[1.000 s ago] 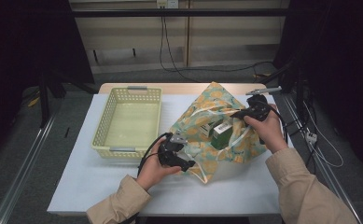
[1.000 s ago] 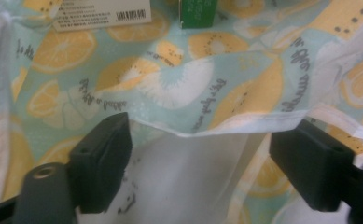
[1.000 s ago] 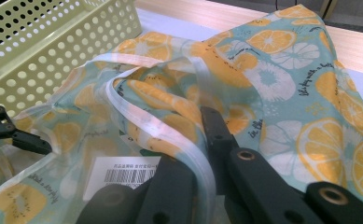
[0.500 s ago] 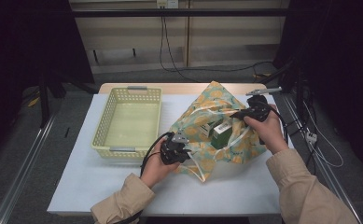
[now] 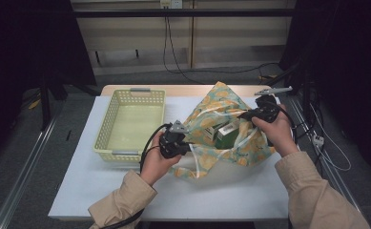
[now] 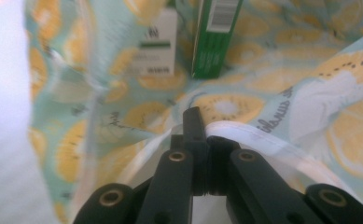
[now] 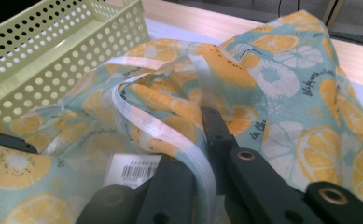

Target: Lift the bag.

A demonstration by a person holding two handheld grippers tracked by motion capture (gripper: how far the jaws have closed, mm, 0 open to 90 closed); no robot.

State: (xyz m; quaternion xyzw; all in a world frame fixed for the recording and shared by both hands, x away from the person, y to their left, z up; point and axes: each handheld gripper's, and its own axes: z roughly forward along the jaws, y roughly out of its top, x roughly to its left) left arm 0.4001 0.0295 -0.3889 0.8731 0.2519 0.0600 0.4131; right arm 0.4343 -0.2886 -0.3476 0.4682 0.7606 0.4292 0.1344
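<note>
1. Fabric bag, teal with orange-slice print, lies on the white counter just right of the yellow basket.
2. Left gripper: jaws have just been closing and now clench the bag's white-trimmed near edge.
3. Right gripper: jaws clamped on the bag's far rim, white strap running between them.
4. Bag mouth is held apart between the two grippers; a green box and a white box stand inside.
</note>
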